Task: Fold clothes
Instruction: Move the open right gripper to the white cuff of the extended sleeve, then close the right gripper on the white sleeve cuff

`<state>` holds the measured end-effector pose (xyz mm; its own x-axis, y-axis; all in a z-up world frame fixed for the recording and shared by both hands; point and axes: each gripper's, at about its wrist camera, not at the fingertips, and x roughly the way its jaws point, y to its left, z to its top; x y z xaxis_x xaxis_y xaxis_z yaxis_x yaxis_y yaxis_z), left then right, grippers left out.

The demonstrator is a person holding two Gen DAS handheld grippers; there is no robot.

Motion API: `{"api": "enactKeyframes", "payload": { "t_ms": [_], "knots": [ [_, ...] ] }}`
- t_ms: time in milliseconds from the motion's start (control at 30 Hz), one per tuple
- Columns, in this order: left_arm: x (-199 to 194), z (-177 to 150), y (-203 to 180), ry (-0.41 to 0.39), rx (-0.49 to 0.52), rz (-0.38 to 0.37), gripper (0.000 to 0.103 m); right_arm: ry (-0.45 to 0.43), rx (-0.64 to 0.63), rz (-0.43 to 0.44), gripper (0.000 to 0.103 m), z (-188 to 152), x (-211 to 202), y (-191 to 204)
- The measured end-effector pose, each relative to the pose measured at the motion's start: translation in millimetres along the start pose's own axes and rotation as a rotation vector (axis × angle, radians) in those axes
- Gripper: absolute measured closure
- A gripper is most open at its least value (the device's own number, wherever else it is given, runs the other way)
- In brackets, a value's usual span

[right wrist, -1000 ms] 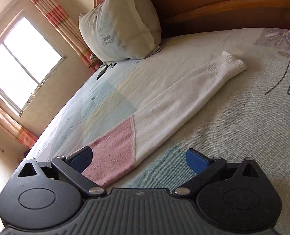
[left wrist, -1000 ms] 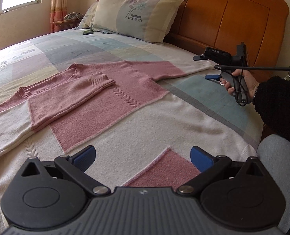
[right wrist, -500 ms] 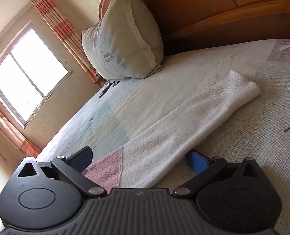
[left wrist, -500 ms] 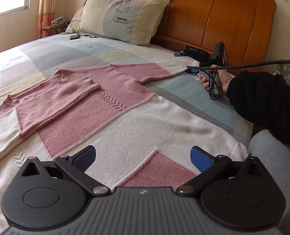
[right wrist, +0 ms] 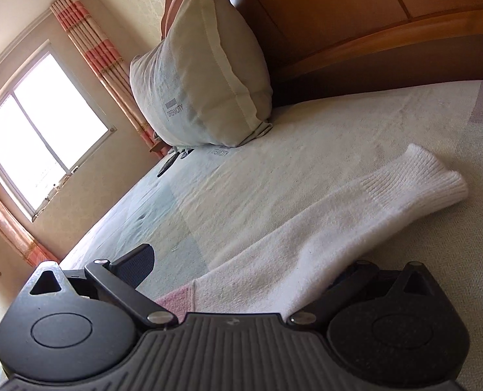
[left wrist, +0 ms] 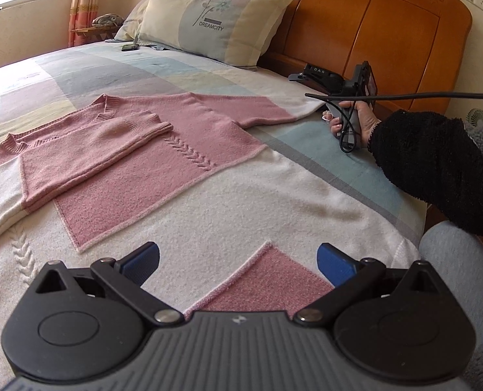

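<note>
Our left tool is wide open and holds nothing. The pink and white sweater lies flat on the bed right under and ahead of it. Our right tool is wide open too. The white sleeve runs between its fingers and stretches out ahead toward the pillow.

Right gripper low over the bedsheet, jaws spread wide, white sweater sleeve lying between them. Left finger visible, right finger hidden under the sleeve. Ribbed cuff at right of frame, pink patch at bottom center. Pillow upper center against headboard; window and striped curtain left.
</note>
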<state>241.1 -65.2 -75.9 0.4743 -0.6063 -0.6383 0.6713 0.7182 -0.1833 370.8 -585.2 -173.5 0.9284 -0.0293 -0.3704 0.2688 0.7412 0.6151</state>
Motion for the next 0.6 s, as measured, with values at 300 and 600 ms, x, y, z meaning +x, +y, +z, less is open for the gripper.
{"api": "enactKeyframes", "payload": {
  "t_ms": [300, 600],
  "knots": [
    [-10.9, 2.6, 1.2, -0.043, -0.013, -0.001, 0.001, 0.017, 0.037, 0.101, 0.0, 7.6, -15.7, 23.8],
    [-18.9, 3.6, 6.1, -0.058, -0.027, 0.002, 0.001, 0.033, 0.009, 0.176, 0.0, 8.6, -25.9, 73.1]
  ]
}}
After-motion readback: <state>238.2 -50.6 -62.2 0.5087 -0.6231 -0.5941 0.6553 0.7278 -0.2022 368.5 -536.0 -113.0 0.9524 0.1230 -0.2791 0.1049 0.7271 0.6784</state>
